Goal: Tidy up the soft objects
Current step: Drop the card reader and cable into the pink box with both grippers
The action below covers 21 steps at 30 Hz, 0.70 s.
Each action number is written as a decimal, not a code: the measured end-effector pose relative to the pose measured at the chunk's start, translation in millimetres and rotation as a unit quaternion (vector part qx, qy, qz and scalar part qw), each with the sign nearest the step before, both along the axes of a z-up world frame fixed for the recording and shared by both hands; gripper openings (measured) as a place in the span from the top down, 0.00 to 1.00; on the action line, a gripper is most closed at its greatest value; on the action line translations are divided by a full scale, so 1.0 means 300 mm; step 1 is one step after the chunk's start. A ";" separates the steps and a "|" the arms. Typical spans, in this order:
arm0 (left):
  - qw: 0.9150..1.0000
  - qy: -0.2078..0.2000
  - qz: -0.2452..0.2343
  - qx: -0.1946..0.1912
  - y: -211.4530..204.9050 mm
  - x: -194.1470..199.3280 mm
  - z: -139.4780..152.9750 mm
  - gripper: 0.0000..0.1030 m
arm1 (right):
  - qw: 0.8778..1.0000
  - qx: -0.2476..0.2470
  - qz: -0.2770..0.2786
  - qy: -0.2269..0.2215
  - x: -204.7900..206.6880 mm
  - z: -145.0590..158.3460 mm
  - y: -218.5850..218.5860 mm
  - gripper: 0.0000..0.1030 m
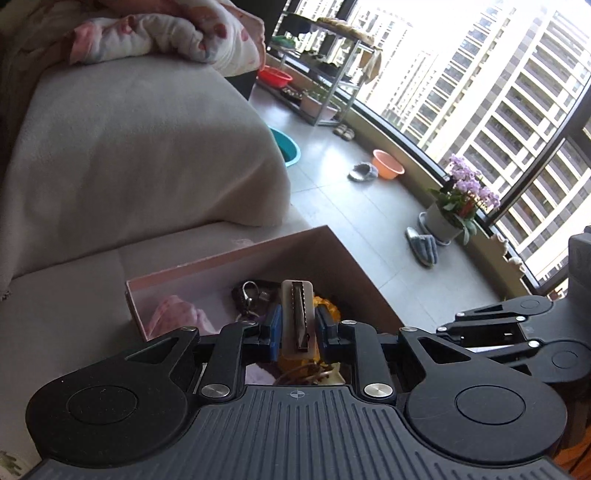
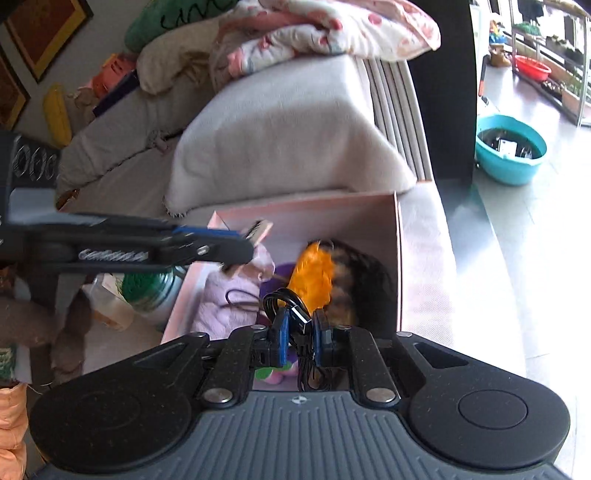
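Observation:
A pink cardboard box [image 1: 229, 254] stands on the grey sofa seat; it also shows in the right wrist view [image 2: 397, 258]. My left gripper [image 1: 297, 325] is shut on a beige hair clip [image 1: 297, 314] above the box; in the right wrist view the left gripper [image 2: 243, 236] comes in from the left with the hair clip [image 2: 258, 229]. My right gripper [image 2: 300, 325] is shut on a coiled black cable [image 2: 295, 310] over the box. Inside lie an orange and brown striped plush [image 2: 325, 273], a lilac soft cloth [image 2: 221, 306], a pink cloth [image 1: 173, 314] and a metal key clasp [image 1: 248, 291].
A grey sofa cushion [image 1: 140, 147] stands behind the box, with a flowered quilt [image 1: 177, 33] on top. Basins [image 1: 388, 164], slippers [image 1: 421, 245], a potted orchid [image 1: 461, 199] and a metal shelf [image 1: 325, 66] are on the balcony floor. A green-capped bottle [image 2: 155, 291] stands left of the box.

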State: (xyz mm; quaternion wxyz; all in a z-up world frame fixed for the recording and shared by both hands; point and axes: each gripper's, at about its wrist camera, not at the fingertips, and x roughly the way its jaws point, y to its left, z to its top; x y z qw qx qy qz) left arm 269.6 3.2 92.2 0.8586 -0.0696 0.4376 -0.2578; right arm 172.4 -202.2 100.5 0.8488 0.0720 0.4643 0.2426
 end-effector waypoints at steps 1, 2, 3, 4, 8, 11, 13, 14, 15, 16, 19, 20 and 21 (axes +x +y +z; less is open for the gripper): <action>1.000 -0.005 -0.001 0.016 -0.013 0.001 -0.009 0.78 | 1.000 0.001 -0.001 0.001 -0.004 -0.011 0.005 0.87; 0.999 -0.013 -0.003 0.032 -0.024 -0.004 -0.013 0.78 | 1.000 0.002 -0.002 0.001 -0.004 -0.017 0.010 0.86; 0.999 -0.022 -0.006 0.047 -0.037 -0.011 -0.014 0.78 | 1.000 0.003 -0.002 0.001 -0.011 -0.022 0.017 0.85; 0.998 -0.029 -0.008 0.058 -0.044 -0.015 -0.016 0.78 | 1.000 0.002 -0.001 -0.002 -0.018 -0.026 0.023 0.83; 0.996 -0.042 -0.020 0.076 -0.051 -0.049 -0.010 0.78 | 0.999 -0.021 -0.006 -0.024 -0.055 -0.019 0.041 0.71; 0.994 -0.061 -0.032 0.089 -0.053 -0.081 0.002 0.78 | 0.999 -0.033 -0.015 -0.034 -0.079 -0.007 0.030 0.70; 0.992 -0.072 -0.038 0.091 -0.043 -0.111 0.015 0.78 | 0.999 -0.034 -0.024 -0.034 -0.094 -0.005 0.021 0.70; 0.992 -0.078 -0.041 0.091 -0.034 -0.130 0.024 0.78 | 0.998 -0.034 -0.030 -0.034 -0.095 -0.003 0.020 0.69; 0.991 -0.085 -0.042 0.091 -0.022 -0.153 0.031 0.78 | 0.998 -0.034 -0.039 -0.037 -0.104 -0.002 0.014 0.68; 0.991 -0.092 -0.042 0.092 -0.006 -0.181 0.038 0.78 | 0.997 -0.037 -0.047 -0.041 -0.114 -0.002 0.008 0.66; 0.989 -0.107 -0.037 0.094 0.047 -0.276 0.046 0.78 | 0.994 -0.050 -0.072 -0.062 -0.157 0.000 0.003 0.58; 0.989 -0.110 -0.033 0.094 0.069 -0.314 0.043 0.78 | 0.993 -0.055 -0.080 -0.069 -0.171 -0.001 0.005 0.57; 0.989 -0.111 -0.030 0.094 0.092 -0.352 0.040 0.78 | 0.991 -0.060 -0.088 -0.075 -0.187 -0.002 0.007 0.56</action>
